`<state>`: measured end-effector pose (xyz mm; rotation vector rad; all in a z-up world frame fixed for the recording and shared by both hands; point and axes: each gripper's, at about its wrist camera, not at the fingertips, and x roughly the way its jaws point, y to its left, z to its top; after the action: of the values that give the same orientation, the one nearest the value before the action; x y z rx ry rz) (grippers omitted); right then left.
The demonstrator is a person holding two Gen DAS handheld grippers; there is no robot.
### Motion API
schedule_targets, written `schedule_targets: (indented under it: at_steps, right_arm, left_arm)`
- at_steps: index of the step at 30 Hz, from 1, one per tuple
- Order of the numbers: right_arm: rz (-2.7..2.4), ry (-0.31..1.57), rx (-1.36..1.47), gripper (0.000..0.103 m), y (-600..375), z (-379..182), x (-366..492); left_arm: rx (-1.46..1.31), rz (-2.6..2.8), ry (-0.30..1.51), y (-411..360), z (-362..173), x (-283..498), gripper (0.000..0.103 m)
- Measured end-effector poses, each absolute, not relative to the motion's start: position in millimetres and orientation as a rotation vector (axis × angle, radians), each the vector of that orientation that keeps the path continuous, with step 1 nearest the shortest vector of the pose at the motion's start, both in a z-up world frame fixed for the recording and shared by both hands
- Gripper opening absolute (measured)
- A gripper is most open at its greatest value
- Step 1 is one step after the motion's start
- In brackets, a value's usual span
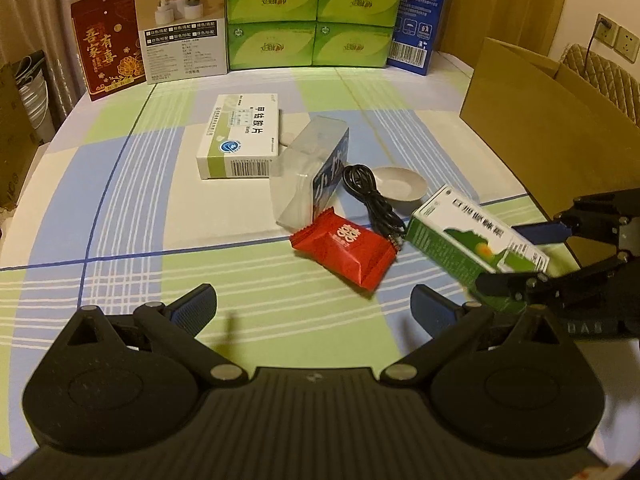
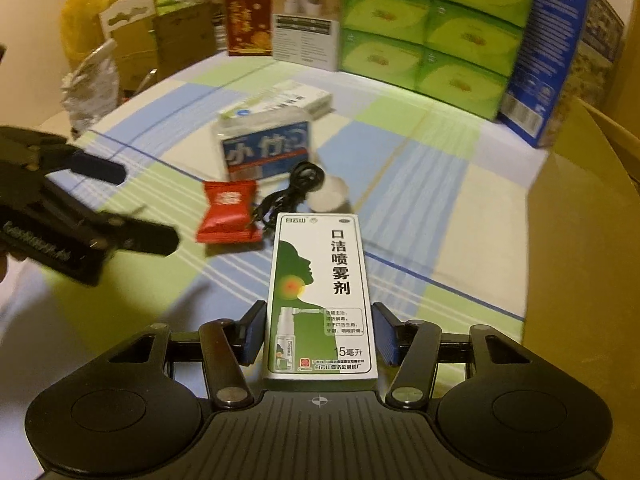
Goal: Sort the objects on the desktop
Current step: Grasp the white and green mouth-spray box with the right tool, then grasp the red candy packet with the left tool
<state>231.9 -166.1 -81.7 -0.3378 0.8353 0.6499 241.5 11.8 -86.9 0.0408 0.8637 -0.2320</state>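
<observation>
My right gripper [image 2: 318, 334] is shut on a green and white spray box [image 2: 320, 292], held above the table; the box also shows in the left wrist view [image 1: 476, 236], with the right gripper [image 1: 532, 254] around it. My left gripper [image 1: 314, 308] is open and empty, low over the checked cloth; it also shows in the right wrist view [image 2: 132, 208]. On the cloth lie a red candy packet [image 1: 346, 250], a black cable [image 1: 370, 200], a small white dish [image 1: 398, 184], a clear tissue pack [image 1: 312, 170] and a white medicine box [image 1: 240, 138].
An open cardboard box [image 1: 536, 120] stands at the right of the table. Green tissue boxes [image 1: 312, 12], a blue box [image 1: 420, 16], a white carton [image 1: 180, 24] and a red bag [image 1: 108, 44] line the back edge.
</observation>
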Motion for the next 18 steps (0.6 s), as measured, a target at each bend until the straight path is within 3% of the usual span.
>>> schedule_targets:
  at_steps: [18]
  right_arm:
    - [0.768,0.797,-0.354,0.052,-147,-84,218]
  left_arm:
    - [-0.002,-0.220,0.862,20,-88,246,0.101]
